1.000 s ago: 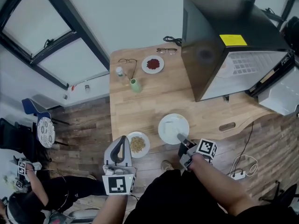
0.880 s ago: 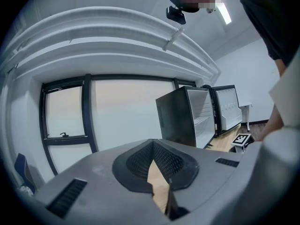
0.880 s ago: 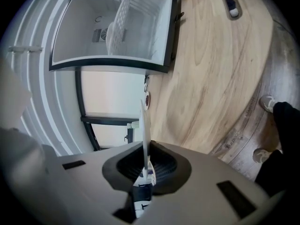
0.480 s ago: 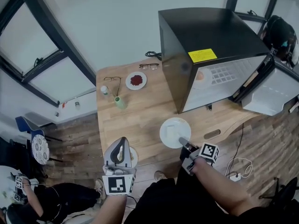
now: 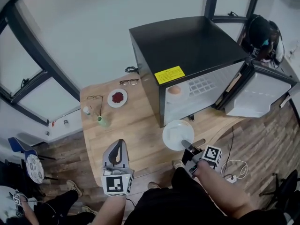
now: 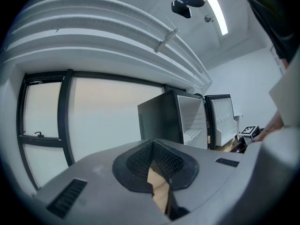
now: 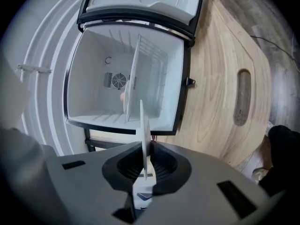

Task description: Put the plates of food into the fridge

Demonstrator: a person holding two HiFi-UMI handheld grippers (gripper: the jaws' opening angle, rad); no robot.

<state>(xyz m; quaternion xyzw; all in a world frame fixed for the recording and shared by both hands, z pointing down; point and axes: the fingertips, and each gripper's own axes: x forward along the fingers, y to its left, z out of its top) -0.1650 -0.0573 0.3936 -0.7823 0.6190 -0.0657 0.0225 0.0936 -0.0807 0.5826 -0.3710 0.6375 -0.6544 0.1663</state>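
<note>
My right gripper (image 5: 186, 144) is shut on the near rim of a white plate (image 5: 176, 134), held level just in front of the open black fridge (image 5: 187, 50). In the right gripper view the plate (image 7: 142, 125) stands edge-on between the pads of the right gripper (image 7: 145, 161), pointing into the white fridge interior (image 7: 93, 78). One plate of food (image 5: 174, 90) sits on the fridge shelf (image 7: 133, 74). A plate of red food (image 5: 117, 98) lies at the table's far side. My left gripper (image 5: 120, 142) hovers over the table's near edge, shut and empty; its tips (image 6: 152, 146) meet.
The fridge door (image 5: 255, 95) swings open to the right. On the wooden table (image 5: 136, 125) are a green cup (image 5: 103, 121), a small bottle (image 5: 86, 110) and two pairs of glasses (image 5: 96, 100). Cables and a power strip (image 5: 234, 172) lie on the floor.
My right gripper has carried the white plate rightward along the table to the fridge opening. The left gripper has moved away from the plate of brown food, which no longer shows.
</note>
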